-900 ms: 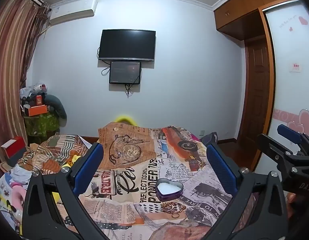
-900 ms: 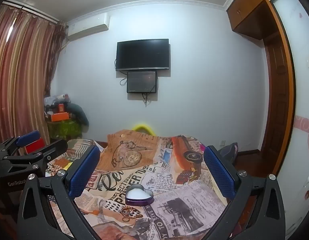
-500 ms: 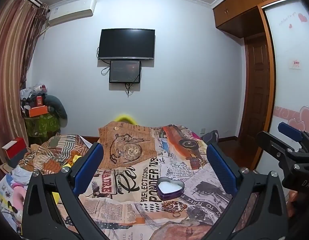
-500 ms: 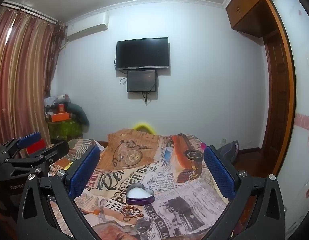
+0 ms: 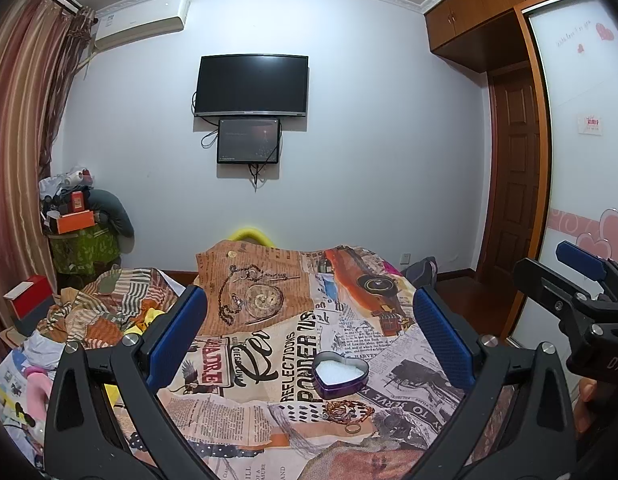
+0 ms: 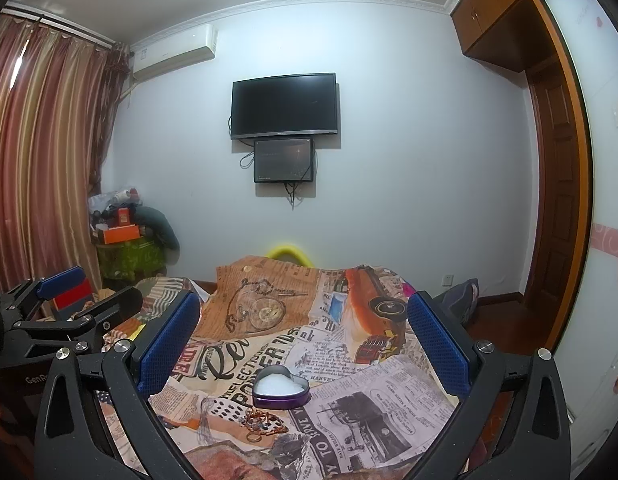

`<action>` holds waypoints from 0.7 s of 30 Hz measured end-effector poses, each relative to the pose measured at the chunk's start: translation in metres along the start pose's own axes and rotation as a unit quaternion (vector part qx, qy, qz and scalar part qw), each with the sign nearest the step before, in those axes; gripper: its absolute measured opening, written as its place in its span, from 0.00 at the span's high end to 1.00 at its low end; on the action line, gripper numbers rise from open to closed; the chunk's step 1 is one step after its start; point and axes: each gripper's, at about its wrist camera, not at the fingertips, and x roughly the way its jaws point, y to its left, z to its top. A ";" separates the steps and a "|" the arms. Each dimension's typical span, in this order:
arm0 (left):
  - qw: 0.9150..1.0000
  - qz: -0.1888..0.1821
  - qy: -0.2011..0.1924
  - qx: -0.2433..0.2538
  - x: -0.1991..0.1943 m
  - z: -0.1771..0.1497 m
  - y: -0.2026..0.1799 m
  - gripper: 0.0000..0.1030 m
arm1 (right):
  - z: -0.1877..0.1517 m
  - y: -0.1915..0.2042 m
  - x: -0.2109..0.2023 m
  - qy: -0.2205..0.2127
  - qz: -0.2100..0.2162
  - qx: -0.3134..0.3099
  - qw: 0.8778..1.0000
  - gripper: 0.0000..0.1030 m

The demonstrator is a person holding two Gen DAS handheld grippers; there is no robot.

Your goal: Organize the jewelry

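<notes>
Both my grippers, left and right, gape wide, empty. The tangled jewelry at six o'clock of the heart tin could snag or drag the ring off.

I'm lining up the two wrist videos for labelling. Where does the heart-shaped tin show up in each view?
Left wrist: the heart-shaped tin sits right of centre, low, between the open fingers of the left gripper, just behind the jewelry pile.
Right wrist: the tin sits left of centre, low, between the open fingers of the right gripper.
Shared landmark: the wall TV, top centre in both.
</notes>
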 end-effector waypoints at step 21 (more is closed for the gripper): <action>1.000 -0.001 0.005 0.001 0.001 0.000 -0.001 0.00 | 0.001 0.001 -0.001 0.004 0.000 0.003 1.000 0.00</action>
